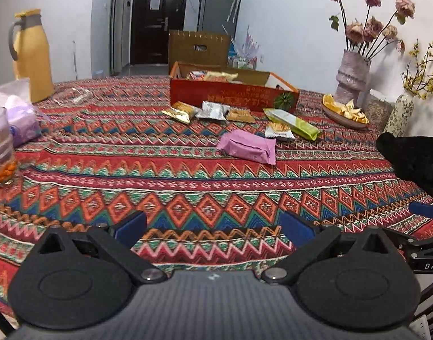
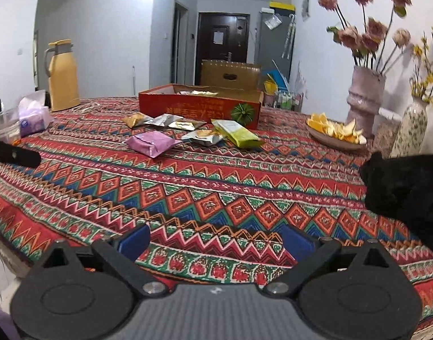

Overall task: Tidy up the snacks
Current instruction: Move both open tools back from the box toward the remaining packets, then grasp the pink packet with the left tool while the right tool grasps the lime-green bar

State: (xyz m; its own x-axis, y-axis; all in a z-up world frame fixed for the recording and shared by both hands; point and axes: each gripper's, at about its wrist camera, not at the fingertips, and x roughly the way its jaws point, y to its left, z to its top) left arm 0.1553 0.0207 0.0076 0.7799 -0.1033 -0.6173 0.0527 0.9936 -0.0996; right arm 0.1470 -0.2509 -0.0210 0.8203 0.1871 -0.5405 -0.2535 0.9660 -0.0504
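Loose foil snack packets [image 2: 171, 121], a pink pouch [image 2: 152, 143] and a green pack [image 2: 239, 134] are lying before the red cardboard box [image 2: 199, 107] on the patterned tabletop [image 2: 216, 198]. Both hand-held grippers, left [image 1: 213, 228] and right [image 2: 216, 240], are gaping empty, approaching; next, picking one packet. The box's contents are mostly hidden.

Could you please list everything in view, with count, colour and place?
box: one, red, table's far middle, snacks inside
pink pack: one, nearest loose snack
green pack: one, right of the pink pack
small packets: four, silver and gold, before the box
jug: one, yellow, far left
tissues: one, purple, left
peel dish: one, orange peel, right
vases: two, flowers, right
left hand-held gripper: open, empty
right hand-held gripper: open, empty
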